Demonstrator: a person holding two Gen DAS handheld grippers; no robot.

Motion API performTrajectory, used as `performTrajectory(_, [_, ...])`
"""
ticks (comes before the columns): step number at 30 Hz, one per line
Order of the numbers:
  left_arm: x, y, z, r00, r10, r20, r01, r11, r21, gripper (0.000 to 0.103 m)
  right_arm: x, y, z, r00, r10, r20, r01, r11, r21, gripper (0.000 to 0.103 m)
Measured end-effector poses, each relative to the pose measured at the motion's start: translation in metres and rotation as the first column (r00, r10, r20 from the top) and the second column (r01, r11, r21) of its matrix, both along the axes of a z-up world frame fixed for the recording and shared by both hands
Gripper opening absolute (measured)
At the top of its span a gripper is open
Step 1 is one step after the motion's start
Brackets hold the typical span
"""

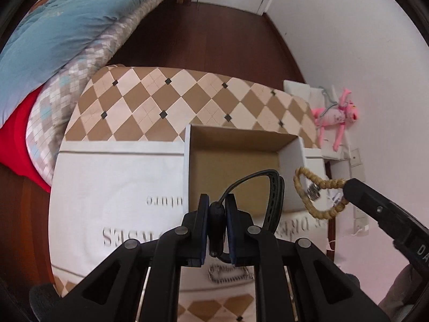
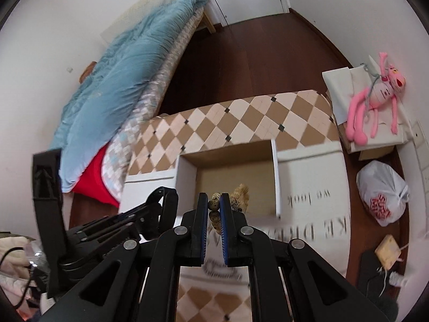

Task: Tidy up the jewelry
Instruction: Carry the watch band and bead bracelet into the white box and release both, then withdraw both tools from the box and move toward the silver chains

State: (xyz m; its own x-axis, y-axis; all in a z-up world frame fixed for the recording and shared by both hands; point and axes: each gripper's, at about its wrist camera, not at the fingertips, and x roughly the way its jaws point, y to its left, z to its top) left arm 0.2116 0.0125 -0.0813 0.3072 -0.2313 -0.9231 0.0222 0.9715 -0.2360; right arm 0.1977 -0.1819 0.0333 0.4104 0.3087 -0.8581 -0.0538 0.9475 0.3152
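My left gripper (image 1: pixel 217 210) is shut on a black strap watch (image 1: pixel 269 196) and holds it above the near edge of an open cardboard box (image 1: pixel 291 177). My right gripper (image 2: pixel 214 206) is shut on a tan beaded and twisted bracelet (image 2: pixel 215 214), also over the box (image 2: pixel 275 177). The bracelet (image 1: pixel 319 196) hangs as a loop from the right gripper's tip (image 1: pixel 354 190) in the left wrist view, just right of the box. A silver chain (image 1: pixel 230 271) lies on the white cloth under my left gripper.
The box stands on a white printed cloth (image 1: pixel 115 187) over a diamond-pattern table (image 1: pixel 161 94). A bed with blue quilt (image 1: pixel 53 32) is at left. A pink plush toy (image 2: pixel 375 102), a white plastic bag (image 2: pixel 383 196) and a dark wood floor (image 2: pixel 241 61) lie beyond.
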Motion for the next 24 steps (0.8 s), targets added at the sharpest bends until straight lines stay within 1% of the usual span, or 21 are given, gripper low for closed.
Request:
performTrajectory(3, [0.023,-0.003,-0.013,0.999,0.000,-0.039,0.000,1.000,0.012,0.009,0.029,0.001,-0.018,1.000,-0.003,-0.028,0.003,1.000,-0.012,0.009])
performTrajectory(7, [0.046,-0.011,-0.024,0.995,0.003,-0.100,0.002,0.999,0.043,0.014,0.054,0.002,-0.039,0.998,0.006,-0.055,-0.008,0.999,-0.031,0.010])
performTrajectory(8, [0.049,-0.013,-0.025,0.994,0.007,-0.109,-0.002,0.999,0.045,0.014,0.062,0.003,-0.050,0.995,0.027,-0.099,-0.029,0.999,-0.022,0.010])
performTrajectory(9, [0.050,-0.014,-0.024,0.993,0.008,-0.114,-0.002,0.999,0.052,0.016,0.067,0.001,-0.058,0.990,0.020,-0.137,-0.023,1.000,-0.018,0.011])
performTrajectory(10, [0.051,-0.015,-0.023,0.994,0.008,-0.111,-0.001,0.998,0.065,0.022,0.069,0.000,-0.063,0.988,0.013,-0.157,-0.016,1.000,-0.019,0.013])
performTrajectory(11, [0.051,-0.015,-0.020,0.994,0.014,-0.105,-0.005,0.996,0.086,0.030,0.071,-0.003,-0.069,0.983,0.014,-0.181,-0.016,1.000,-0.013,0.022])
performTrajectory(12, [0.051,-0.015,-0.017,0.995,0.020,-0.096,-0.010,0.995,0.104,0.053,0.069,-0.006,-0.070,0.983,0.003,-0.185,-0.008,1.000,-0.027,0.037])
performTrajectory(13, [0.050,-0.014,-0.013,0.997,0.022,-0.081,-0.013,0.994,0.111,0.069,0.067,-0.010,-0.069,0.984,-0.010,-0.176,0.002,0.999,-0.047,0.044])
performTrajectory(14, [0.048,-0.012,-0.008,0.998,0.027,-0.054,-0.019,0.991,0.131,0.072,0.064,-0.012,-0.068,0.985,-0.014,-0.169,0.004,0.998,-0.058,0.056])
performTrajectory(16, [0.045,-0.008,-0.003,0.999,0.035,-0.030,-0.030,0.985,0.172,0.073,0.057,-0.016,-0.063,0.989,-0.027,-0.146,0.008,0.992,-0.129,0.061])
performTrajectory(17, [0.041,-0.005,-0.002,0.999,0.044,-0.015,-0.040,0.981,0.190,0.074,0.053,-0.018,-0.060,0.991,-0.031,-0.129,0.010,0.987,-0.163,0.069])
performTrajectory(18, [0.038,-0.001,-0.001,0.999,0.049,-0.004,-0.048,0.978,0.201,0.082,0.049,-0.019,-0.059,0.992,-0.042,-0.119,0.014,0.973,-0.229,0.080])
performTrajectory(19, [0.033,0.002,-0.001,0.999,0.052,0.016,-0.054,0.976,0.213,0.090,0.048,-0.019,-0.059,0.993,-0.046,-0.110,0.017,0.966,-0.257,0.085])
performTrajectory(20, [0.028,0.004,-0.001,0.998,0.052,0.033,-0.058,0.973,0.222,0.095,0.043,-0.020,-0.059,0.994,-0.051,-0.095,0.020,0.954,-0.300,0.095])
performTrajectory(21, [0.023,0.006,-0.002,0.997,0.050,0.054,-0.061,0.970,0.233,0.102,0.042,-0.019,-0.060,0.994,-0.056,-0.090,0.022,0.941,-0.337,0.100])
performTrajectory(22, [0.018,0.007,-0.004,0.997,0.045,0.071,-0.060,0.969,0.240,0.103,0.039,-0.018,-0.063,0.995,-0.051,-0.086,0.015,0.927,-0.375,0.100])
performTrajectory(24, [0.010,0.008,-0.008,0.995,0.033,0.091,-0.056,0.964,0.260,0.103,0.035,-0.013,-0.067,0.995,-0.040,-0.086,0.001,0.912,-0.409,0.101])
